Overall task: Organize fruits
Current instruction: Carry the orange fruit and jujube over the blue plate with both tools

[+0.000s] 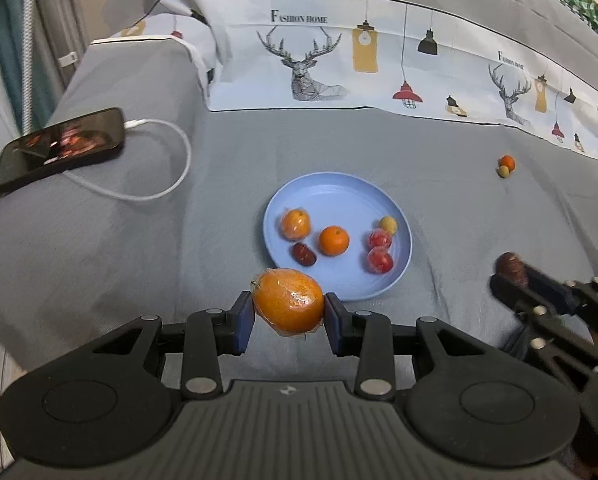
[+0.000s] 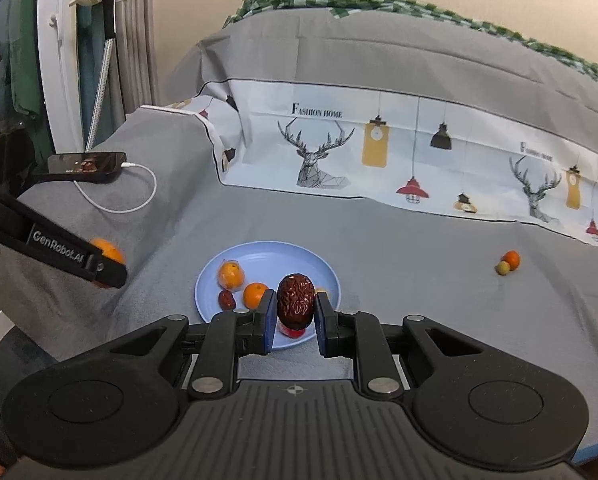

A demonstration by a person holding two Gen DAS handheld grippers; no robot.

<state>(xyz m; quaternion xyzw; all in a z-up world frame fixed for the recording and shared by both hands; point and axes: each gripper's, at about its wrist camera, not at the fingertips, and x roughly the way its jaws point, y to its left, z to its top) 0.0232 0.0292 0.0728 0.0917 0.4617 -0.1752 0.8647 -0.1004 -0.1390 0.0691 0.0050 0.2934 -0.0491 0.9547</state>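
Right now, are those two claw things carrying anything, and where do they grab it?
Yes. The left gripper pinches a wrapped orange by its two sides. The right gripper squeezes a wrinkled red date, upright, by its sides.

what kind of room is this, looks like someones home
Probably a home living room or bedroom: a sofa or bed under a grey fabric cover, a printed deer-and-lamp cloth reading "Fashion Home", and a black smartphone charging on a white cable.

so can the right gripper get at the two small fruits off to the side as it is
Probably not yet: the right gripper is shut on a date. The cloth between it and the two small fruits lies bare.
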